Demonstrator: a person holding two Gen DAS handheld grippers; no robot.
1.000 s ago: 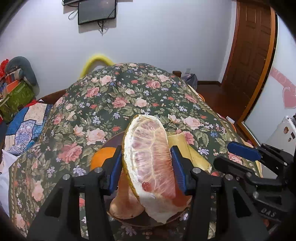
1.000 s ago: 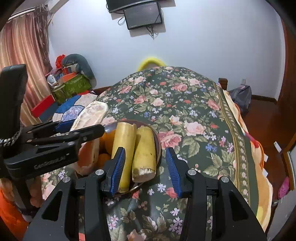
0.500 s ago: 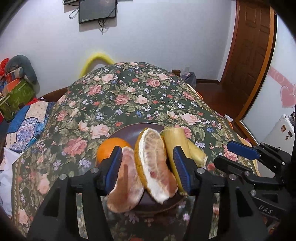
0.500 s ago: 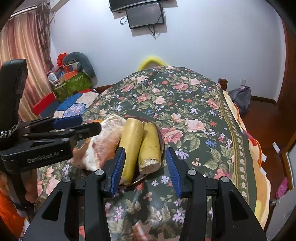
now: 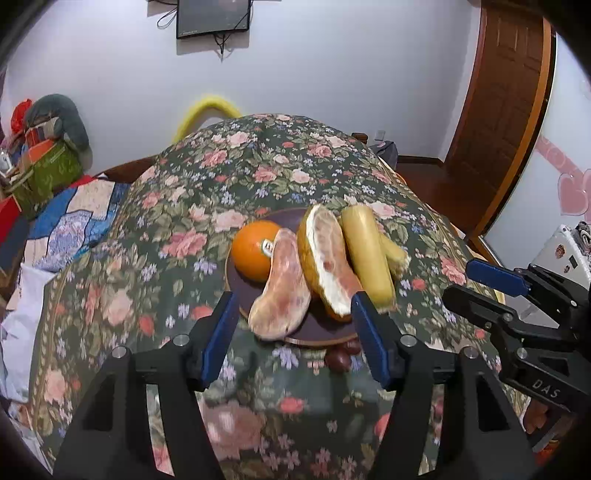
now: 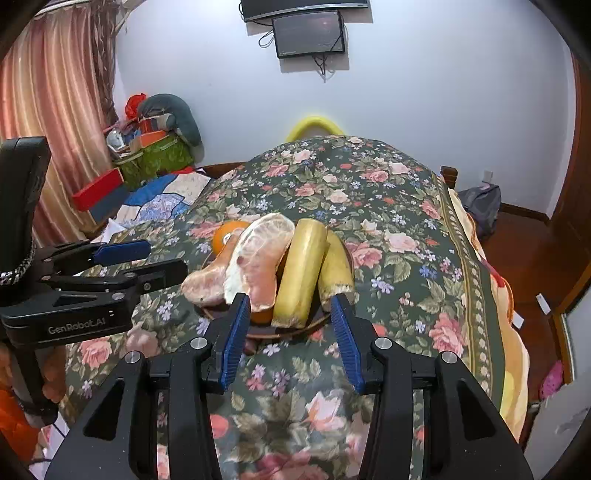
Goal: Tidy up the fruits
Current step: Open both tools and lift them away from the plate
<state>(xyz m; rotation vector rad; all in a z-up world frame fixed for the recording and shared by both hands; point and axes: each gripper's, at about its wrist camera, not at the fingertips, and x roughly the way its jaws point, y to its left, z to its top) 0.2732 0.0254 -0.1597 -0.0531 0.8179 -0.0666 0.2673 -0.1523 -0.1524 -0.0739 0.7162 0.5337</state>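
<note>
You get even, soft indoor light with faint shadows. Fisheye bends the door point(image 5: 495, 110) and curtain point(image 6: 55, 110), corners go black, and the near bedspread point(image 5: 240, 413) smears with blur.

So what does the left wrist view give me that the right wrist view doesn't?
Only the left wrist view: the brown door, the heart sticker, the sticker on the orange and some dark red fruits on the cloth below the plate.

Only the right wrist view: the pink curtain and the red box.

Both: the plate with orange, two pomelo pieces and two yellow fruit pieces, the floral cloth, the wall screen, and each view catches the other tool. Neither tool holds anything; the left tool is opening.
</note>
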